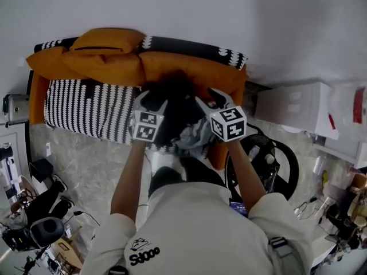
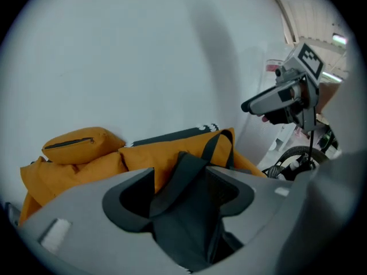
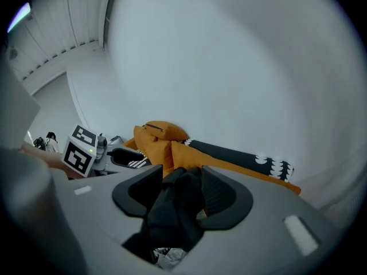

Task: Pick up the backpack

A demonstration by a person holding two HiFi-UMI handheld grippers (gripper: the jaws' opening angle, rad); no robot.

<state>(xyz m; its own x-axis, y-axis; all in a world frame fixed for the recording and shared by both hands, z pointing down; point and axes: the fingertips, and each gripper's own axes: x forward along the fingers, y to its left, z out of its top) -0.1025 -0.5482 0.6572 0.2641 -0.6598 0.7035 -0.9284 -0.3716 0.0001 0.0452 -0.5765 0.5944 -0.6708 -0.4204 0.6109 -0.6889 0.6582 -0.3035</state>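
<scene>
The black backpack (image 1: pixel 176 99) lies slumped on the sofa against the orange cushions (image 1: pixel 109 53), with some grey fabric (image 1: pixel 195 135) at its near side. My left gripper (image 1: pixel 152 103) is at its left side and my right gripper (image 1: pixel 212 101) at its right, both pointing down at it. In the left gripper view a black strap (image 2: pixel 183 222) runs loosely between the wide jaws of the left gripper (image 2: pixel 180 177). In the right gripper view bunched black fabric (image 3: pixel 171 216) sits between the spread jaws of the right gripper (image 3: pixel 180 179). Neither pair of pads presses on it.
The sofa has a black-and-white patterned cover (image 1: pixel 86 110) and stands against a white wall. White boxes (image 1: pixel 292 105) are to its right, a black ring-shaped thing (image 1: pixel 272 159) on the floor below them. Cables and gear (image 1: pixel 40 216) clutter the floor at lower left.
</scene>
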